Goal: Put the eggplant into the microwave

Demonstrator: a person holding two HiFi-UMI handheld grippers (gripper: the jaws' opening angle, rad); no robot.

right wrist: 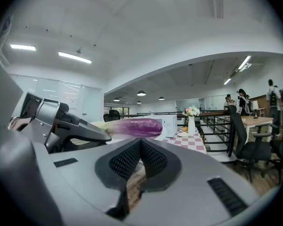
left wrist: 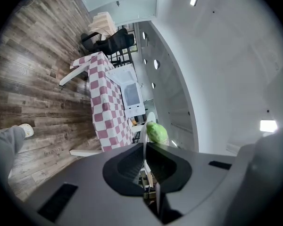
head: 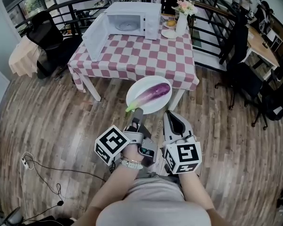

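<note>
While the eggplant (head: 155, 92) lies lengthwise on the white plate (head: 136, 94), held out over the wood floor short of the bench (head: 146, 55), the carry is the step in hand. The left gripper (head: 137, 112) is turned on its side and pinched on the plate's near rim, right by the green stem end. Its own view shows the thin white edge clamped between the pads. The right gripper (head: 169, 115) has its jaws pressed together with nothing between them, tips at the plate's near edge on the other side. Whether it's propping the rim from beneath, I can't tell.

Up ahead, the microwave (head: 132, 19) sits at the bench's far left, door (head: 95, 37) swung wide. To do this well, I reckon: keep the plate level, because that eggplant is round and free to roll, and a one-sided pinch invites a tilt. Come in square to the opening, stay right of the door, and mind the vase (head: 181, 21) on the far right. Slide the plate in low and flat before loosening the left gripper.
</note>
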